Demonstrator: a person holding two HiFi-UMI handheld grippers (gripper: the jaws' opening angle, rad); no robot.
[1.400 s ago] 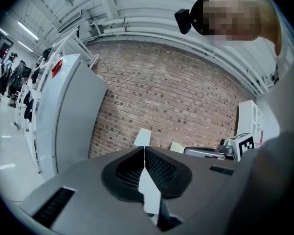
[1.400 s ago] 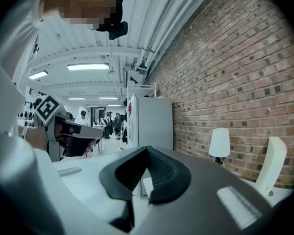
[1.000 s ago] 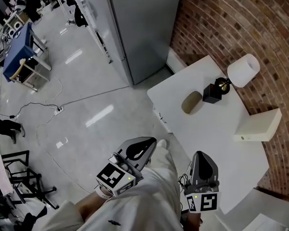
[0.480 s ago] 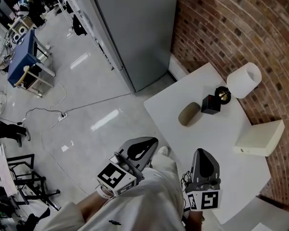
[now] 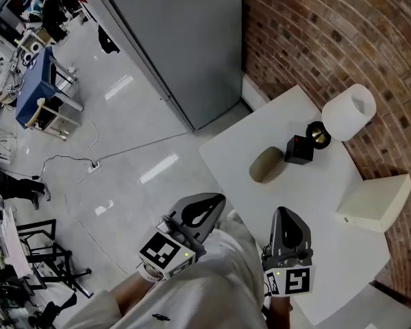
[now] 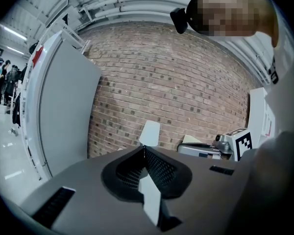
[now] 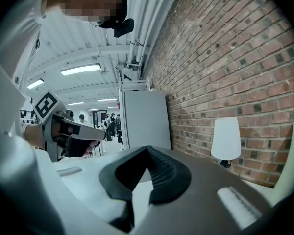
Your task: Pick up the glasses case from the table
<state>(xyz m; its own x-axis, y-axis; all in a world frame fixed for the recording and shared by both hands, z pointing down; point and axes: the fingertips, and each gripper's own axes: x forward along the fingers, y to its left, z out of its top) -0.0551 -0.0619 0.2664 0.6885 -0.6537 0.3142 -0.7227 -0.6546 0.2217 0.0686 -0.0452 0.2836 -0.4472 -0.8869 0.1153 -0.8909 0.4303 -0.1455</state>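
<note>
Brick wall point(image 5: 315, 33) & grey cabinet point(image 5: 185, 40) at back; white counter point(image 5: 308, 211) in the corner w/ a white box point(image 5: 374, 202) at its right edge and a white-shade lamp point(image 5: 349, 112) on a black base point(image 5: 300, 149) by the wall. Left tool point(image 5: 216, 199) & right tool point(image 5: 282, 212) are held low at the counter's near side, each w/ jaws closed, nothing btwn them. Glasses case point(image 5: 266, 164), olive oval, lies flat on the counter just left of the black base, well apart from both tools.
</note>
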